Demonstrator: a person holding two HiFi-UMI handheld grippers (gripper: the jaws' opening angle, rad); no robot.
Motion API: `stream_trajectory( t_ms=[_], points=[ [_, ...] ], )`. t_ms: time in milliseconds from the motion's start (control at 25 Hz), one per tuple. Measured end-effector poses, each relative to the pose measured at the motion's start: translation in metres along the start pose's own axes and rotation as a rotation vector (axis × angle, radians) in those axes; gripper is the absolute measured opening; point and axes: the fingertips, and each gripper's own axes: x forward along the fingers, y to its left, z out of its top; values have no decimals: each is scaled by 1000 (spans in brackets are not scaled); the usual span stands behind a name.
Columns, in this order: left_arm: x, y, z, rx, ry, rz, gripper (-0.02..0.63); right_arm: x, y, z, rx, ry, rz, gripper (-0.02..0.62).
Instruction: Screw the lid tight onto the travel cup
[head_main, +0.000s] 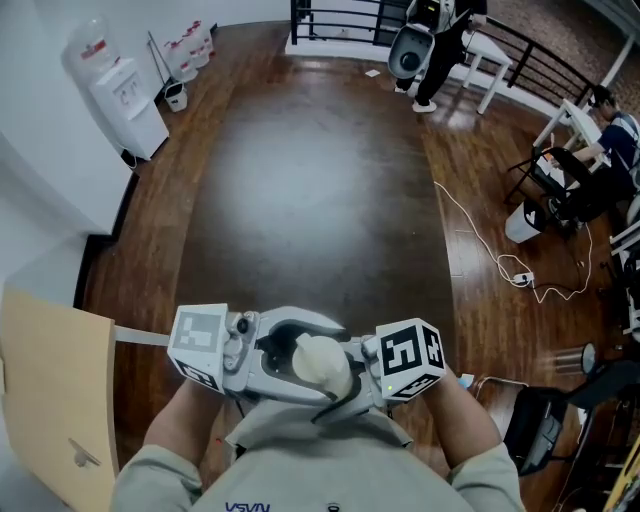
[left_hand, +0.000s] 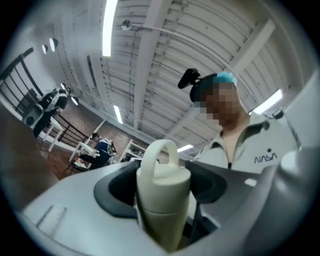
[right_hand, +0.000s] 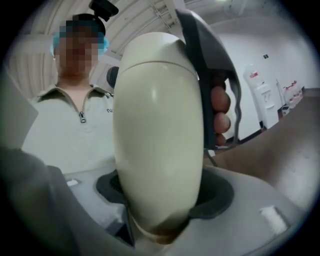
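Two grippers meet close against the person's chest, and the cream travel cup (head_main: 320, 365) hangs in the air between them, off any surface. The left gripper (left_hand: 162, 200) has its jaws wide and closed around the lid (left_hand: 162, 175), whose loop handle (left_hand: 161, 150) sticks up clear of the pads. The right gripper (right_hand: 160, 210) is likewise spread broadly and pressed on the cup's rounded body (right_hand: 157, 135), near its lower end.

That body looks smooth, hard and glossy, so I'd expect it to slip or spin under the pads once twisting starts. It seems light, probably empty, and stiff enough to take a firm squeeze. The straight-sided lid is the sensible place to grip for turning, with the widest part of the body clamped against it. The thin loop looks like the weak spot and is best left alone.

Beyond the hands spreads a dark wooden floor (head_main: 320, 200), with a white cable (head_main: 490, 250) trailing over it to the right. A water dispenser (head_main: 125, 100) stands by the far left wall.
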Motion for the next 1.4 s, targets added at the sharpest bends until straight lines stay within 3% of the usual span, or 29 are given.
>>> stream_trajectory(
  t_ms=[160,320,400,560,800,920,1040,1200,1400],
  points=[
    [0,-4,1,-85,-47,-116,304,6,12,5,23,-32,93,307],
    [-3,3,1,-105,-74,-94,305,7,3,5,27,-36,39,307],
    [-6,13,2,-95,-91,-30,309,5,-8,5,32,-41,-26,307],
    [-20,37,4,-60,-113,183,368,-7,-40,4,46,-58,-223,307],
    [-42,57,2,4,-137,496,387,-36,-90,7,30,-95,-610,307],
    [-50,61,-3,7,-111,615,387,-52,-114,8,-4,-86,-845,307],
    [-53,61,-3,67,-113,731,385,-63,-126,1,-21,-47,-1023,305],
    [-53,62,-6,122,-90,814,372,-61,-131,-4,-56,24,-1105,307],
    [-54,65,-11,133,-83,841,305,-50,-126,-8,-85,54,-1070,305]
  ],
)
